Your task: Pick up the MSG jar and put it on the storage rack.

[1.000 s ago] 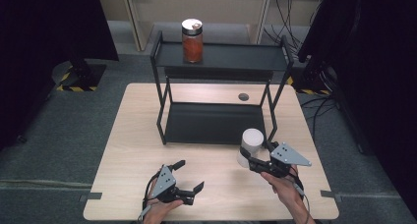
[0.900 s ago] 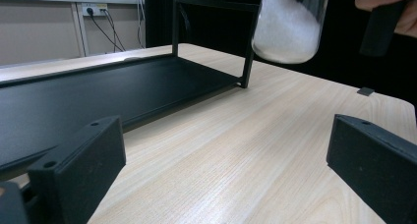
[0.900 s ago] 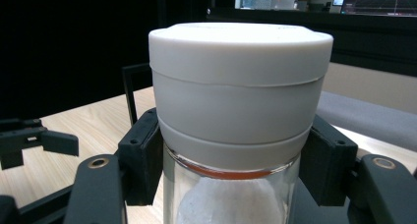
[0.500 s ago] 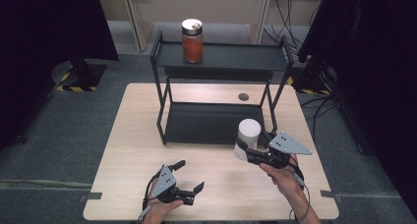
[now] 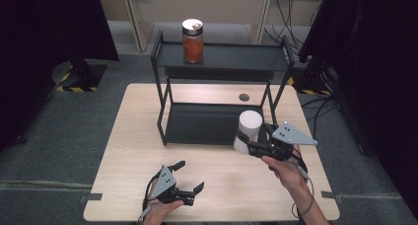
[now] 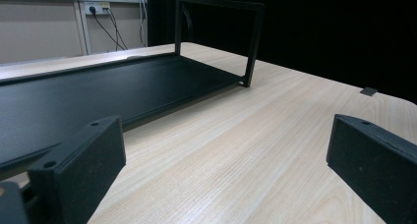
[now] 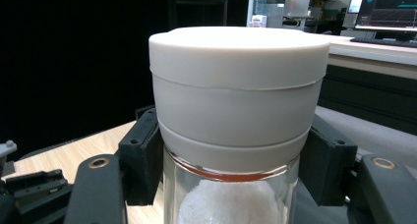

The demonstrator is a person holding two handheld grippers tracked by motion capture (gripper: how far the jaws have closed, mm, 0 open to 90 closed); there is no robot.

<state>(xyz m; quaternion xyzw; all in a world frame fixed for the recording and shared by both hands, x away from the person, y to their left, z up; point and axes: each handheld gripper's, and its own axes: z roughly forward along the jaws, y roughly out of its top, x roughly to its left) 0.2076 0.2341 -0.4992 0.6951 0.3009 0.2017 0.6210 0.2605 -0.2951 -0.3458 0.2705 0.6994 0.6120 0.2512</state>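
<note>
The black shelf rack (image 5: 222, 87) stands on the table (image 5: 128, 136) beyond both grippers, with an orange-filled jar (image 5: 192, 41) on its top shelf. The right gripper (image 5: 251, 145) clamps the white-lidded jar (image 5: 248, 131) between its fingers (image 7: 140, 155), just under the lid, in front of the rack's right leg. The left gripper (image 5: 190, 178) rests low over the table with its fingers (image 6: 78, 170) wide apart and nothing between them

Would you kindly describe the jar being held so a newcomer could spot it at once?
On the wooden table stands a black two-tier rack. At its front right corner, the right hand-held gripper holds a jar. Its lid is plain white and its contents white; the rack-top jar holds something orange.
</note>
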